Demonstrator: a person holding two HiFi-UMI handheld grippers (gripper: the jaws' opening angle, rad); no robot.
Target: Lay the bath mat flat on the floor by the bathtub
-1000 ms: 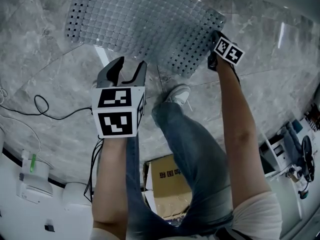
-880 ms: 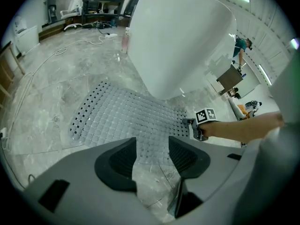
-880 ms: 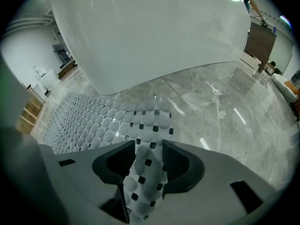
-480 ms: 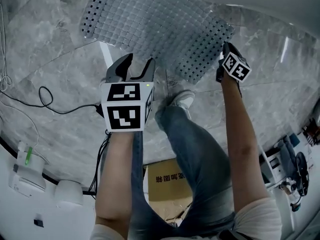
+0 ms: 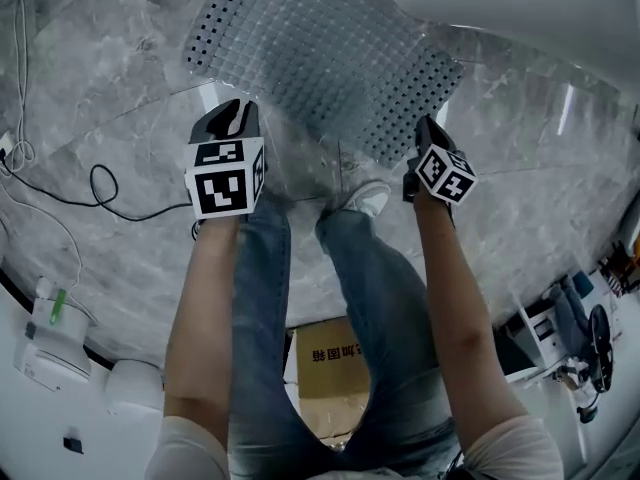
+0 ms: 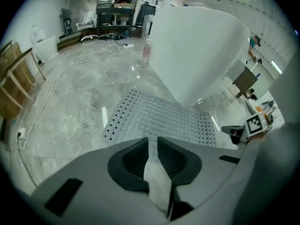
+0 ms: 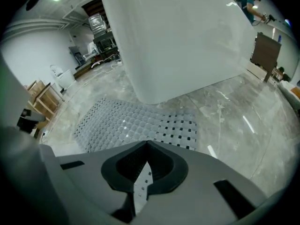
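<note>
The bath mat (image 5: 330, 58) is a translucent grey sheet of small squares with rows of holes along its edges. It slopes from the floor beside the white bathtub (image 5: 520, 8) up to both grippers. My left gripper (image 5: 232, 118) is at the mat's near left corner; its jaws are closing, and a fold of mat (image 6: 159, 121) is pinched between them. My right gripper (image 5: 425, 133) is shut on the near right corner, a strip of mat (image 7: 126, 123) showing between its jaws. The tub (image 7: 178, 36) rises just beyond the mat's far edge.
Grey marble floor (image 5: 110, 258) all round. A black cable (image 5: 100, 183) loops at the left. The person's legs and shoe (image 5: 368, 198) stand under the near edge of the mat. A cardboard box (image 5: 335, 363) lies behind, white equipment (image 5: 50, 348) at lower left.
My left gripper went forward from open and clear of the mat to closed on its near left corner. The right gripper came slightly toward the person, still holding its corner.
</note>
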